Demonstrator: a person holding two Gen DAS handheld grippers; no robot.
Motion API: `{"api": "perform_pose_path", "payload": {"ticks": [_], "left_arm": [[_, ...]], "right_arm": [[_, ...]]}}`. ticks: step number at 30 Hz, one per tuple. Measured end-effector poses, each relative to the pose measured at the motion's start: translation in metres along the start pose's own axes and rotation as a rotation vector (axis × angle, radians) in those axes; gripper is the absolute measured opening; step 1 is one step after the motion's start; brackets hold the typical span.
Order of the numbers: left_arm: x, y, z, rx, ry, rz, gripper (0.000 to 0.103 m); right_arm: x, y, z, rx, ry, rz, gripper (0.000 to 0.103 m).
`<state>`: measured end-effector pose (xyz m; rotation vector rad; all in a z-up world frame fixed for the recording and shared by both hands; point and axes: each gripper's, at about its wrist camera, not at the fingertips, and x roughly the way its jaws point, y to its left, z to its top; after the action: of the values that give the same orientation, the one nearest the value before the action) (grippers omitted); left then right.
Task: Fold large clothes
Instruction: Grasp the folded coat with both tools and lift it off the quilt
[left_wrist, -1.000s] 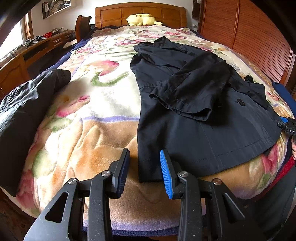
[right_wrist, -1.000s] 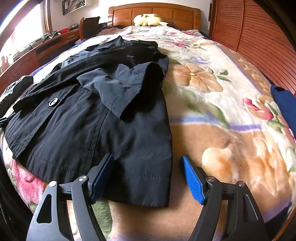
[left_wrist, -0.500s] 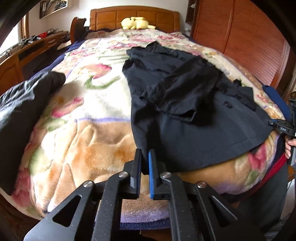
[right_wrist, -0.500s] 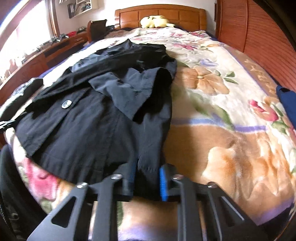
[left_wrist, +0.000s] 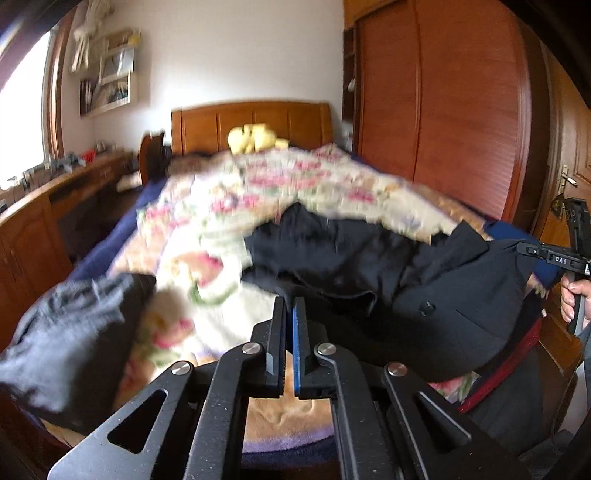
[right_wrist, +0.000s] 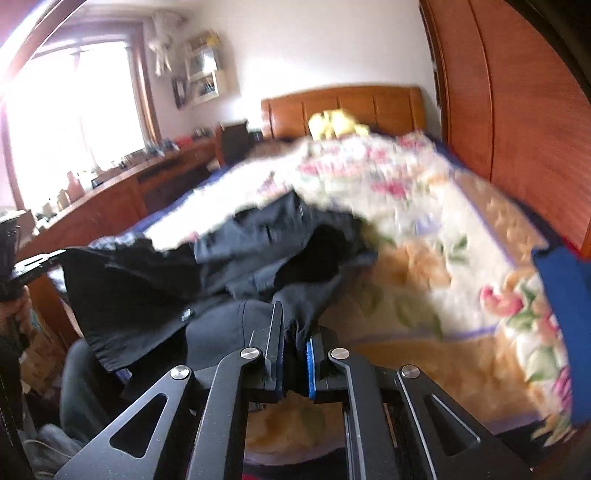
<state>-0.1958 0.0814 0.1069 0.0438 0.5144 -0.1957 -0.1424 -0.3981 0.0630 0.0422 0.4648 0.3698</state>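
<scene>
Bed middle open beyond bunched coat (left_wrist: 369, 266); wardrobe (right_wrist: 517, 110) crowds right, dark garment (left_wrist: 66, 332) (heaped) left.

Both grippers, wide open a second ago, now clamped on hem corners of black coat (left_wrist: 436, 295): left gripper (left_wrist: 289, 306) at one corner, right gripper (right_wrist: 293, 325) with cloth bunched between pads. Hem, flat on floral blanket (left_wrist: 229, 206) before, now lifted clear, coat sagging between grippers. Sleeve folds rumpled.

Both wrist cams bedward (shared headboard (left_wrist: 251, 122))
</scene>
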Motion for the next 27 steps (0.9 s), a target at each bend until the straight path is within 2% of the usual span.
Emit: {"api": "perform_pose_path", "payload": {"ticks": [10,14,18,22,27], "left_arm": [[-0.083,-0.001,0.045,0.018,-0.208,-0.009,0.003],[-0.081,0.004,0.058,0.018,-0.231,-0.015,0.003],[-0.034,0.014,0.069,0.016,-0.194,0.012,0.003],[0.035,0.028,0.075,0.008,-0.13,0.058,0.003],[0.115,0.048,0.089,-0.006,-0.062,0.109,0.003]], "right_arm": [[-0.123,0.02,0.029,-0.066,-0.21,0.01,0.008],[-0.145,0.015,0.033,-0.088,-0.243,-0.012,0.008],[-0.115,0.008,0.036,-0.097,-0.209,-0.05,0.008],[-0.05,0.001,0.048,-0.111,-0.166,-0.072,0.008],[0.03,-0.015,0.078,-0.106,-0.173,-0.1,0.008]]}}
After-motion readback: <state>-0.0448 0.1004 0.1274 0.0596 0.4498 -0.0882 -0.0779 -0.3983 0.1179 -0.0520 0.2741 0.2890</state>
